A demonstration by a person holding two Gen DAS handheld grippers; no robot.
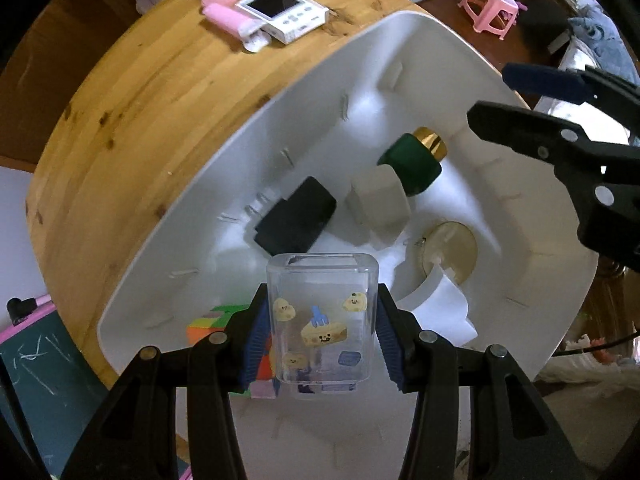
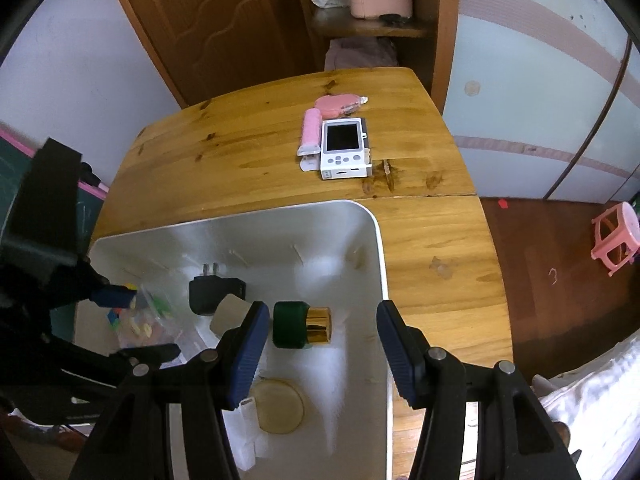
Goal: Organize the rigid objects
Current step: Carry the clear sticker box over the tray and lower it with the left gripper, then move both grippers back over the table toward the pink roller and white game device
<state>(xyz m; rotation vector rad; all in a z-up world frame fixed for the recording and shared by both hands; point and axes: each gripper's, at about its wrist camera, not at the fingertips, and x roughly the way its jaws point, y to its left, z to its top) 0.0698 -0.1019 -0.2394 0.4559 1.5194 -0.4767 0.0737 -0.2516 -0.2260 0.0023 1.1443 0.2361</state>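
Note:
My left gripper (image 1: 322, 340) is shut on a clear plastic box (image 1: 322, 320) with cheese stickers, and holds it over the white bin (image 1: 240, 132). In the right wrist view the box (image 2: 148, 320) is blurred between the left gripper's (image 2: 142, 322) fingers. Inside the bin lie a black plug adapter (image 1: 296, 216), a grey block (image 1: 378, 204), a green bottle with a gold cap (image 1: 412, 164), an amber disc (image 1: 452, 248) and a colourful cube (image 1: 208, 324). Above the bin's right side, my right gripper (image 2: 322, 308) stands open with nothing between its pads.
On the wooden table (image 2: 240, 152) beyond the bin rest a white device with a screen (image 2: 344, 148), a pink roller (image 2: 312, 128) and a pink case (image 2: 336, 104). A pink stool (image 2: 614, 236) stands on the floor to the right. The bin's rim (image 2: 240, 216) lies near the table's front edge.

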